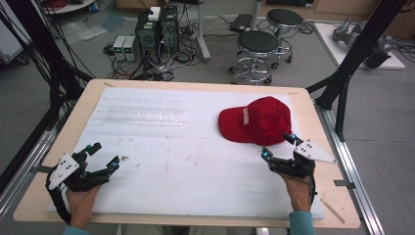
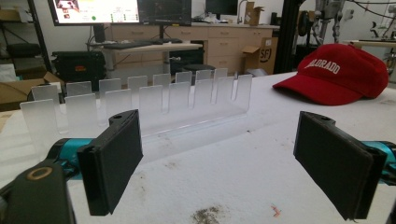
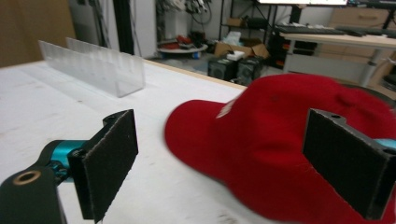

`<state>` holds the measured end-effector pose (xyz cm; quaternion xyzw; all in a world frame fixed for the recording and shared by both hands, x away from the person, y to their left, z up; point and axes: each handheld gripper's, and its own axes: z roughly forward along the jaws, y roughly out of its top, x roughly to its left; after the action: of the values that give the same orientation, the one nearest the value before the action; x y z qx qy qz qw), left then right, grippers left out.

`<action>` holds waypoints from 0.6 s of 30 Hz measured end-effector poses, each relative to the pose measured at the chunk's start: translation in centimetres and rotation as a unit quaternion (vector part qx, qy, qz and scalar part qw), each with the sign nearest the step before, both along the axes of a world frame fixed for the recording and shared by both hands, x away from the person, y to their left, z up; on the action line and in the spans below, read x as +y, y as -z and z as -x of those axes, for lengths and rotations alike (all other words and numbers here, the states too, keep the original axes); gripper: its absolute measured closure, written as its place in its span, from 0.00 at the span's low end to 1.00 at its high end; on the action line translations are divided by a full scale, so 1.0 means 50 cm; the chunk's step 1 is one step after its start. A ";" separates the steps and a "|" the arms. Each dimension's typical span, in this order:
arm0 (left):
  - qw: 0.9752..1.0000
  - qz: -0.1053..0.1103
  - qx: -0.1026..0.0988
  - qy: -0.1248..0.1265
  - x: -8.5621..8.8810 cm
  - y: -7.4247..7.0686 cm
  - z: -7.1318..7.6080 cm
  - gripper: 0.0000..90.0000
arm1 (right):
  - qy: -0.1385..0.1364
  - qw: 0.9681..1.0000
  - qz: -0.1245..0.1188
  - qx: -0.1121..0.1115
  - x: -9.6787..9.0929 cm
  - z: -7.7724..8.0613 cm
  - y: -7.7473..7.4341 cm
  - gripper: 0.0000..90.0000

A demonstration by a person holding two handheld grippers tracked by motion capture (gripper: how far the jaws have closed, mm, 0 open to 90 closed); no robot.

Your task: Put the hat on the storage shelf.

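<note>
A red baseball cap [image 1: 258, 120] with white lettering lies on the white mat at the right, brim toward the left. My right gripper [image 1: 279, 146] is open just in front of it, jaws spread near the cap's near edge; in the right gripper view the cap [image 3: 280, 149] sits close ahead between the wide jaws. My left gripper [image 1: 105, 156] is open at the near left, holding nothing. A clear acrylic slotted rack [image 1: 142, 111] stands at the far left of the mat, also seen ahead in the left gripper view [image 2: 140, 105] beside the cap [image 2: 338, 74].
The white mat [image 1: 191, 166] covers a wooden table [image 1: 313, 112]. Small dirt specks [image 1: 125, 158] lie near the left gripper. Beyond the table are stools [image 1: 257, 46], computer boxes [image 1: 156, 29] and cables on the floor. A black frame post [image 1: 352, 63] rises at the right.
</note>
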<state>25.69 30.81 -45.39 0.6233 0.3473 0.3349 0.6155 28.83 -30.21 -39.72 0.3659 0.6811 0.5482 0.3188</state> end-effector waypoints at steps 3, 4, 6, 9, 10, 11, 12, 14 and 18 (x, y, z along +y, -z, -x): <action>1.000 -0.004 -0.004 0.000 -0.001 0.000 0.002 0.17 | 0.007 1.000 0.001 0.010 -0.013 -0.019 -0.022 0.11; 1.000 -0.004 -0.004 0.000 -0.001 0.000 0.002 0.17 | 0.007 1.000 0.010 0.012 -0.017 -0.025 -0.028 0.11; 1.000 -0.002 -0.004 -0.001 -0.002 0.000 0.001 0.17 | 0.013 0.999 0.022 0.024 -0.025 -0.037 -0.039 0.11; 1.000 -0.001 -0.003 -0.002 -0.001 0.000 0.001 0.17 | 0.019 0.999 0.032 0.037 -0.037 -0.056 -0.052 0.11; 1.000 -0.001 -0.002 -0.003 -0.001 0.000 0.001 0.18 | 0.022 0.998 0.042 0.042 -0.041 -0.064 -0.055 0.11; 1.000 -0.001 -0.002 -0.003 -0.002 0.000 0.001 0.18 | 0.022 0.998 0.042 0.042 -0.041 -0.064 -0.055 0.11; 1.000 -0.001 -0.002 -0.003 -0.002 0.000 0.001 0.18 | 0.025 0.997 0.048 0.050 -0.048 -0.079 -0.059 0.11; 1.000 -0.005 -0.003 -0.003 -0.002 0.000 0.001 0.18 | 0.028 0.996 0.048 0.065 -0.057 -0.096 -0.061 0.11; 1.000 -0.008 -0.005 -0.003 -0.004 0.000 0.002 0.18 | 0.025 0.994 0.054 0.087 -0.074 -0.132 -0.065 0.11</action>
<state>25.60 30.62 -45.39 0.6257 0.3431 0.3423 0.6112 35.43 -33.93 -36.46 0.4117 0.7257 0.4682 0.2911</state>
